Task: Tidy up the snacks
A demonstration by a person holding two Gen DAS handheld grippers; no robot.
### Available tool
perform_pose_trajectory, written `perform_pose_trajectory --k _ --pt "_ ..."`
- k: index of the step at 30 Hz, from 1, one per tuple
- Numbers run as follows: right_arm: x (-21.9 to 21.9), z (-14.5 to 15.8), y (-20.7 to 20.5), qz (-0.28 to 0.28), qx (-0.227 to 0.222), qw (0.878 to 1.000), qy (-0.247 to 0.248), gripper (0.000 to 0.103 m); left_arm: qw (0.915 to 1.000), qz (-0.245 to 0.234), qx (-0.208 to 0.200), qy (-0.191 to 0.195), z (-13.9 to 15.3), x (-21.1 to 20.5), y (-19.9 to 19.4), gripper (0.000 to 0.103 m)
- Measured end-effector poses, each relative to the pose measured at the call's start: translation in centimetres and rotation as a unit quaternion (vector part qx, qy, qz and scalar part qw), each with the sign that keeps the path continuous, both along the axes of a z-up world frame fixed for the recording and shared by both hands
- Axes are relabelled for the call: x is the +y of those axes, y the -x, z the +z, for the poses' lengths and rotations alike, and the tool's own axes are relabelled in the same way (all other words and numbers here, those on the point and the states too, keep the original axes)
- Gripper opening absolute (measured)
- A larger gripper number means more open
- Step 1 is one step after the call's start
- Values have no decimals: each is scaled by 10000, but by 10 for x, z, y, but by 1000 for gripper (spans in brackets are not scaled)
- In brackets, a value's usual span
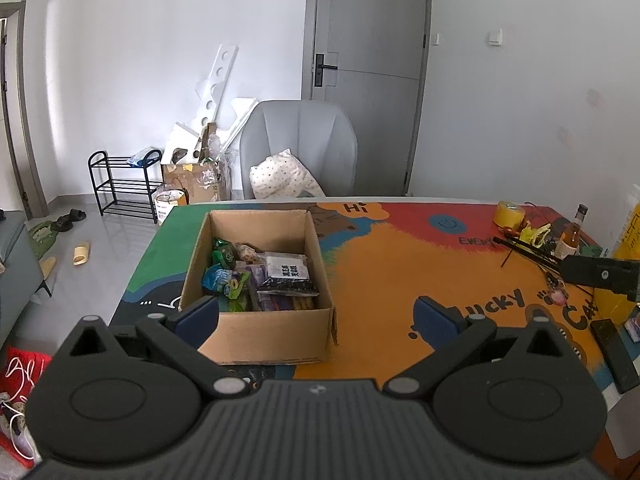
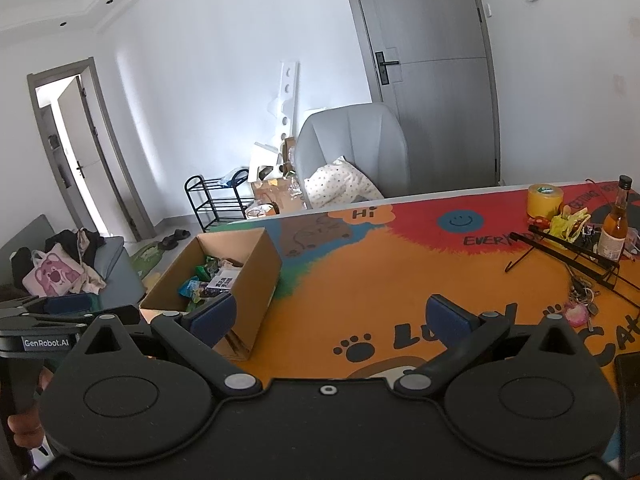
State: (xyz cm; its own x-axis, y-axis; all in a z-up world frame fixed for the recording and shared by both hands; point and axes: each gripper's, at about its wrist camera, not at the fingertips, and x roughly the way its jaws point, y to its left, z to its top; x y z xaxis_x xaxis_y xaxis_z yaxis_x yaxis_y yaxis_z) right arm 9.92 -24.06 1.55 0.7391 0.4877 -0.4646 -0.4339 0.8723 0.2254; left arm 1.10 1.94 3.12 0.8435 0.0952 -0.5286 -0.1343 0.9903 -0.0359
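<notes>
An open cardboard box (image 1: 276,330) stands on the colourful table mat (image 1: 400,264). Several snack packets (image 1: 264,280) lie inside it: green and blue bags and a dark packet with a white label. My left gripper (image 1: 316,314) hovers open just in front of the box's near wall, nothing between its blue pads. In the right wrist view the same box (image 2: 256,280) sits to the left with its snack packets (image 2: 210,282) showing. My right gripper (image 2: 332,316) is open and empty over the orange part of the mat (image 2: 360,280), right of the box.
A yellow tape roll (image 1: 508,213), a bottle (image 2: 614,226), a black wire stand (image 2: 572,256), keys (image 2: 582,304) and a yellow wrapper clutter the table's right side. A grey chair (image 1: 298,144) with a cushion stands behind the table. A dark phone-like slab (image 1: 614,354) lies at the right edge.
</notes>
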Motion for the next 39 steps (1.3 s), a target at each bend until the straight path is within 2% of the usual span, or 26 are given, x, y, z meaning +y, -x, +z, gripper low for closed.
perform_pose_trajectory --k 39 --pt "3 -2 0 67 42 9999 87 103 10000 -31 -11 8 0 2 1 103"
